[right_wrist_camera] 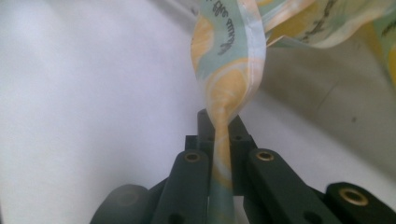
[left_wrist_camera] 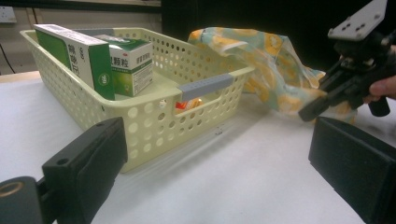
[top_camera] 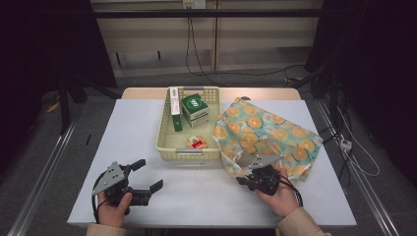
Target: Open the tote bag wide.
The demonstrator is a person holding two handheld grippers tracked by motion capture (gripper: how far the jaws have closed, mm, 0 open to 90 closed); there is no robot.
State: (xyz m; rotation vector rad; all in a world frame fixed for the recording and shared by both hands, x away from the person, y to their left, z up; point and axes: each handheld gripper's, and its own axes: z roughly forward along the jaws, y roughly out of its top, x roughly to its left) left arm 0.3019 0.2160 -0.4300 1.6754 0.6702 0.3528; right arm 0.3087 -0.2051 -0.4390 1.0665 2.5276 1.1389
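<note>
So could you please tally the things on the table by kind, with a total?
Baskets: 1, the yellow basket
Boxes: 2, the long green box and the square green box
Snack packets: 1, the orange packet
Printed bags: 1, the lemon-print bag
Total: 5

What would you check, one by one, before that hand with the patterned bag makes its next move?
1. Right gripper shut on the patterned bag: ok, an edge strip is pinched between its jaws.
2. Grip deep enough to hold: cannot tell, only a thin edge is caught.
3. Left gripper free to help: ok, jaws open and empty, apart from the bag.
4. Basket beside the bag with items inside, green box upright: ok.
5. Bag clear of the basket: cannot tell, its edge lies close by the rim.
6. Bag mouth open: not ok, it lies crumpled on the table.
</note>
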